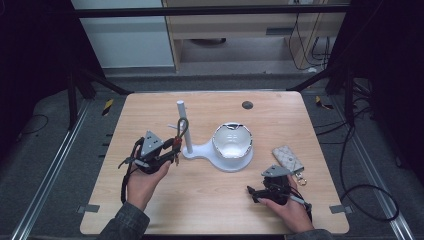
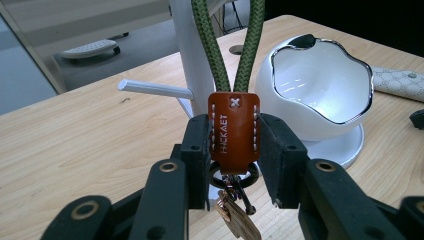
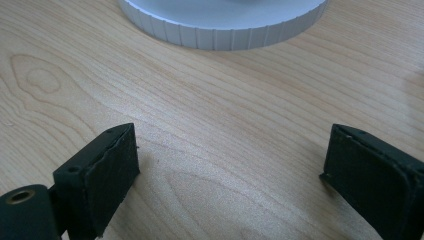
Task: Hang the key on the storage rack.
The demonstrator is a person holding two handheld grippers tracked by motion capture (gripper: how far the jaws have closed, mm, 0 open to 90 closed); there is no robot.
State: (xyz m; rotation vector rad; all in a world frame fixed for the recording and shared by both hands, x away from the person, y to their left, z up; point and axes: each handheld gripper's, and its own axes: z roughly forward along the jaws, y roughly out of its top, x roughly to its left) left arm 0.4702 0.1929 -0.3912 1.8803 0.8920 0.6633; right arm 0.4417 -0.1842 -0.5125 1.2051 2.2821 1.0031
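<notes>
Keychain point(image 2: 233, 131): brown leather tab with white stitching and stamped lettering, clamped upright between the two black pads of the left gripper point(image 2: 233, 150). Green braided cord loop point(image 2: 235, 45) rises from the tab's top, in front of a white stand post point(image 2: 192, 55). Below the tab hang a dark ring, a clip and a gold-coloured fob point(image 2: 237, 220), above the table.

One white stand point(image 1: 192, 150) with one bowl point(image 1: 232, 142) and one post point(image 1: 182, 125). One keychain point(image 2: 233, 127) on a green cord, one patterned pouch point(image 1: 288, 158). Two grippers: left gripper point(image 1: 175, 146), right gripper point(image 1: 251, 192), on one table point(image 1: 210, 200)
</notes>
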